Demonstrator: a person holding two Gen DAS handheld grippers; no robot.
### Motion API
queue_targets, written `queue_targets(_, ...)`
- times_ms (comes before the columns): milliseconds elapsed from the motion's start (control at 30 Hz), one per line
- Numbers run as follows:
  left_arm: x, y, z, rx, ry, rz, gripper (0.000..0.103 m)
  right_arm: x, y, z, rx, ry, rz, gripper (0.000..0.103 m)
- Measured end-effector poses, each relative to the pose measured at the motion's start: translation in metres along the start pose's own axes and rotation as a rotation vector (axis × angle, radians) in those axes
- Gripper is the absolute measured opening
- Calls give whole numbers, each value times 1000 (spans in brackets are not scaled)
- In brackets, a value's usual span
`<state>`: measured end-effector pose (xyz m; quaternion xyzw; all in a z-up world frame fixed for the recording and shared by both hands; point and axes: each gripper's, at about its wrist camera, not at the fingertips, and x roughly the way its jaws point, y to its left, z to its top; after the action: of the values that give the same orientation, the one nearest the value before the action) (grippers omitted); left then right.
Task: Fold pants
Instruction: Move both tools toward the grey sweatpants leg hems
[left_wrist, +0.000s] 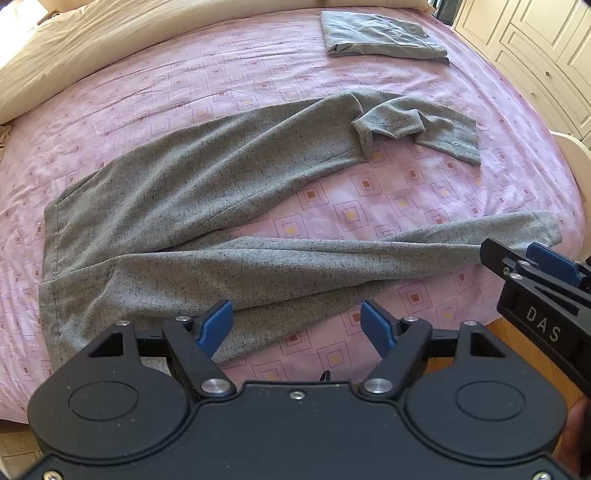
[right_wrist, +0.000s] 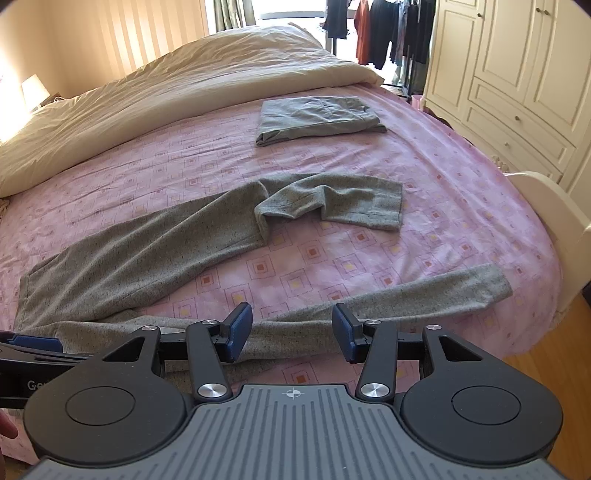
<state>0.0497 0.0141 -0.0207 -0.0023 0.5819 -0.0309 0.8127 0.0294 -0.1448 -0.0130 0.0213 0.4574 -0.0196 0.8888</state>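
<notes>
Grey speckled pants (left_wrist: 207, 184) lie spread on the pink bed sheet (left_wrist: 406, 206), waistband at the left, legs apart; the far leg's end is folded back on itself (left_wrist: 391, 122). They also show in the right wrist view (right_wrist: 147, 251). My left gripper (left_wrist: 297, 325) is open and empty, above the near leg close to the bed's front edge. My right gripper (right_wrist: 291, 332) is open and empty, above the near leg (right_wrist: 406, 299); it also shows in the left wrist view (left_wrist: 532, 262) at the right, near that leg's cuff.
A folded grey garment (right_wrist: 317, 118) lies at the far side of the bed. A cream duvet (right_wrist: 166, 88) is bunched along the far left. A white wardrobe (right_wrist: 517, 74) and the white footboard (right_wrist: 546, 199) stand at the right; wooden floor (right_wrist: 546, 362) is below.
</notes>
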Motion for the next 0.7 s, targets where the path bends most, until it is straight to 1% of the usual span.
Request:
queue_targets(300,2,3,2,1,7,-17,77,-1,3,1,5,-5,-3,46)
queue_targets(700,12,3,10,8,32,-22,77,11,6,6,17,13,-8,46)
